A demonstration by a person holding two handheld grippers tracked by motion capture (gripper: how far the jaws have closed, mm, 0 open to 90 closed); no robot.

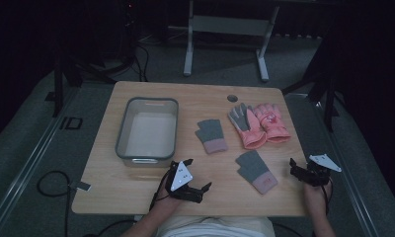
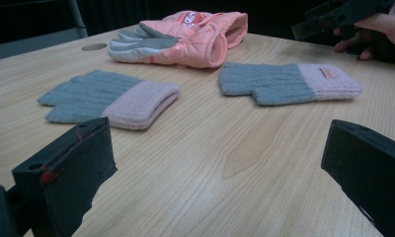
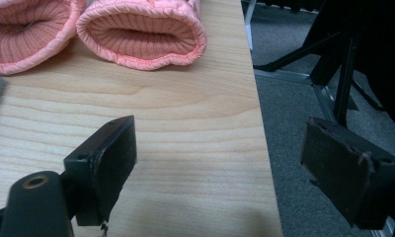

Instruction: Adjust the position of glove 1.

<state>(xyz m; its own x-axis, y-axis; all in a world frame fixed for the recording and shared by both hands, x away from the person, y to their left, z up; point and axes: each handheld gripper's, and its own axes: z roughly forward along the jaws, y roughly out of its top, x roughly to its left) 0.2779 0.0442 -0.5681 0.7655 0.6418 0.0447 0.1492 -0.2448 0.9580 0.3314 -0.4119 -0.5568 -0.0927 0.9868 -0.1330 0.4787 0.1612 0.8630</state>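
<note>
Two grey knit gloves with pink cuffs lie flat on the wooden table (image 1: 136, 190), one near the middle (image 1: 211, 135) (image 2: 111, 96) and one nearer the front (image 1: 256, 170) (image 2: 289, 81). A pair of padded pink gloves (image 1: 258, 123) (image 2: 185, 37) (image 3: 141, 34) lies side by side at the back right, cuffs toward me. My left gripper (image 1: 198, 174) (image 2: 217, 163) hovers low over the front middle, open, with bare wood between its jaws. My right gripper (image 1: 300, 168) (image 3: 225, 163) is open at the table's right edge, one jaw over the floor.
A grey plastic bin (image 1: 120, 143) stands on the left half of the table and looks empty. A round cable hole (image 1: 232, 98) (image 2: 94, 47) sits near the back edge. Beyond the table stands a metal frame (image 1: 225, 29), and cables trail on the floor at the left.
</note>
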